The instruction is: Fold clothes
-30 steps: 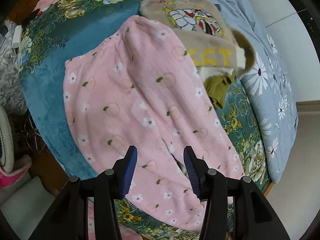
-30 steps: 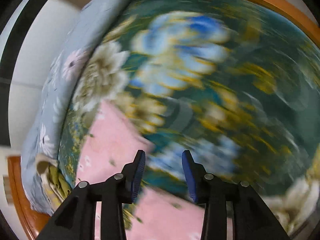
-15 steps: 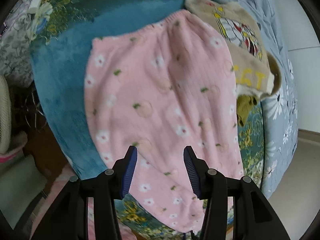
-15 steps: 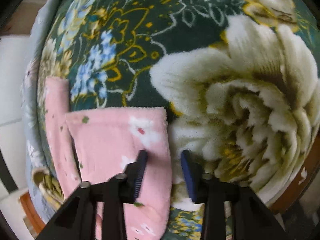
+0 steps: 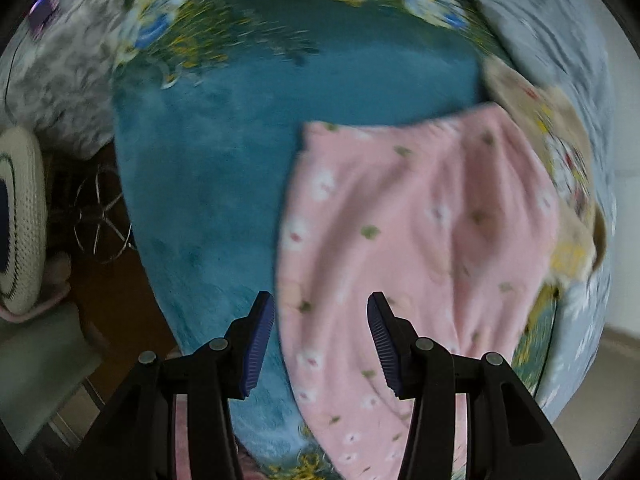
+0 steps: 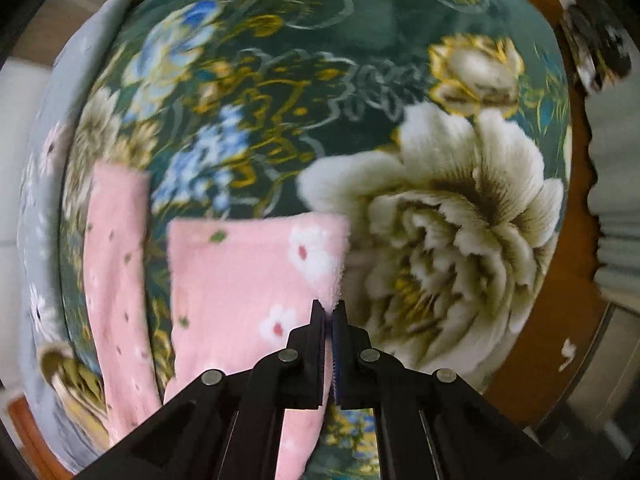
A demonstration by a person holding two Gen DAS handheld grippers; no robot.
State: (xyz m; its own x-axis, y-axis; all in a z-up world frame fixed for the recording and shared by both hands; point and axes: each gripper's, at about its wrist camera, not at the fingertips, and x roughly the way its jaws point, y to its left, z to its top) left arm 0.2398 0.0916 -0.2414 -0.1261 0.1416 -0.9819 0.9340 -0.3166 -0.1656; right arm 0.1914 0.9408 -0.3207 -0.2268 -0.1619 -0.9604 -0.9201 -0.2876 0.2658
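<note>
Pink fleece trousers (image 5: 420, 240) with small flowers lie flat on a teal floral blanket (image 5: 248, 152). My left gripper (image 5: 320, 324) hangs open over the left edge of their upper part, near the waistband; its pads touch nothing. In the right wrist view, one trouser leg (image 6: 248, 280) ends in a cuff, and my right gripper (image 6: 330, 316) is shut on that leg's right edge just below the cuff corner. The other leg (image 6: 116, 264) lies to the left, apart from it.
A beige printed sweater (image 5: 560, 168) lies partly under the trousers at the right. A grey-blue quilt (image 5: 560, 40) lies beyond it. Left of the bed stand a white knitted cushion (image 5: 20, 220) and a wire frame (image 5: 100, 216). The orange wooden bed edge (image 6: 552, 320) curves at right.
My left gripper has swept toward the trousers' waistband edge and sunk closer to the bed. My right gripper reached the leg's cuff and closed from open onto its edge.
</note>
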